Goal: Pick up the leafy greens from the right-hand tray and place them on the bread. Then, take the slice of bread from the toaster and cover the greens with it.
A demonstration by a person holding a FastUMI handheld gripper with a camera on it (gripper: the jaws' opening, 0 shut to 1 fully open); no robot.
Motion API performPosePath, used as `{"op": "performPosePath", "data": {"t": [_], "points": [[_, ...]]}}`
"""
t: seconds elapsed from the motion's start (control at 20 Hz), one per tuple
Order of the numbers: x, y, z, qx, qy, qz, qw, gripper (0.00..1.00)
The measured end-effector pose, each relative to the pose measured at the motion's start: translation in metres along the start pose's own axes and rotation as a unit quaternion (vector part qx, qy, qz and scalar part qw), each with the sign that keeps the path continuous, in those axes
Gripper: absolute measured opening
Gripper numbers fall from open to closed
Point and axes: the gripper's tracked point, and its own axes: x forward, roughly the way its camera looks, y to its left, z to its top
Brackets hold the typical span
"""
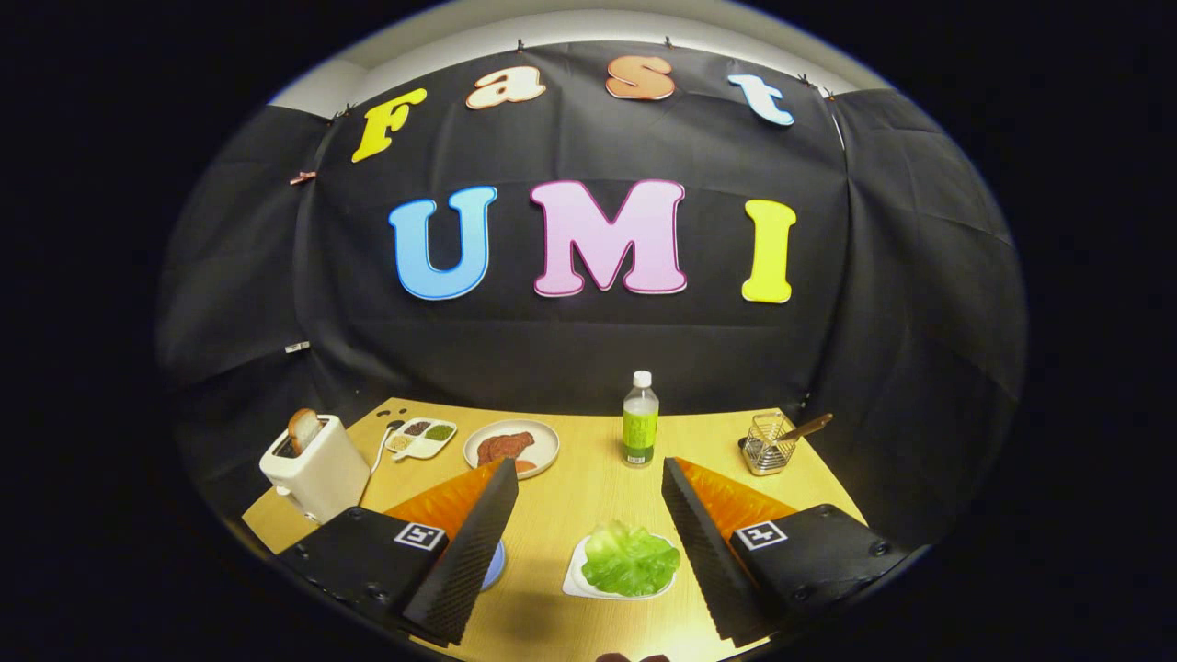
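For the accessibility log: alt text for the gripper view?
Open claw hovers over a wooden table, greens on a white tray between its fingers. Beyond: toaster holding bread, bottle, plate.

I see gripper (588,529) fingers spread wide above bench (588,487), gripping nothing. Leafy greens (631,558) on tray (577,581) between fingers. Beyond them: bottle (640,419) centre, plate (542,439) with meat (504,447) left of it, divided dish (421,439) further left, toaster (314,467) holding bread slice (302,428) far left, wire holder (768,444) far right.
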Motion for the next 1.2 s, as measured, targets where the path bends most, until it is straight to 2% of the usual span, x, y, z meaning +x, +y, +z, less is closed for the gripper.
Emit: {"op": "performPosePath", "data": {"t": [0.3,0.65,1.0,1.15,1.2], "points": [[0.051,-0.017,-0.078,-0.017,0.076,0.011,0.997,0.98],[0.098,-0.031,-0.185,-0.047,0.176,0.029,0.983,0.98],[0.126,-0.047,-0.232,-0.043,0.226,0.026,0.973,0.99],[0.123,-0.049,-0.258,-0.037,0.275,0.03,0.96,0.98],[0.126,-0.049,-0.251,-0.038,0.259,0.03,0.965,0.98]]}}
